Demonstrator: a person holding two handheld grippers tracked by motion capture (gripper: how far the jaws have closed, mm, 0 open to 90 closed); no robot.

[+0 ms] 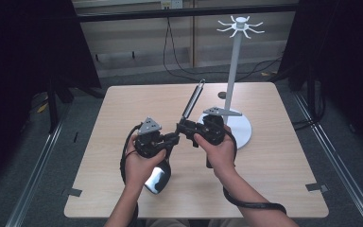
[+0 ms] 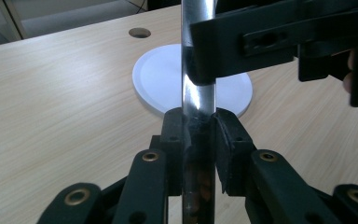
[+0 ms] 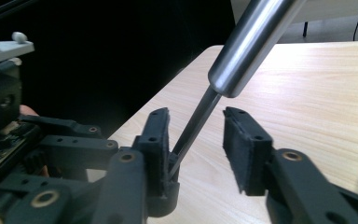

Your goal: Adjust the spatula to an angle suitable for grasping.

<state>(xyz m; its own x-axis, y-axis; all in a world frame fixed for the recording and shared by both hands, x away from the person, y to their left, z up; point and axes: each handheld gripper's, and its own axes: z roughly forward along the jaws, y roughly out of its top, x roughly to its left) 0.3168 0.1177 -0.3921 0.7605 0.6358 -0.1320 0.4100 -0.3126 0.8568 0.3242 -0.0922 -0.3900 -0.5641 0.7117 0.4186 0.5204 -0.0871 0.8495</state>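
- Metal tool [image 1: 193, 100] up over the middle of the table [image 1: 123, 113], tip slanting up toward the far edge.
- Left gripper [image 1: 172, 138] clamped on its flat end.
- Right gripper [image 1: 185, 126] jaws apart around it, not squeezing.

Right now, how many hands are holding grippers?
2. The left hand is near the table's front, holding the left gripper. The right hand is beside it, holding the right gripper.
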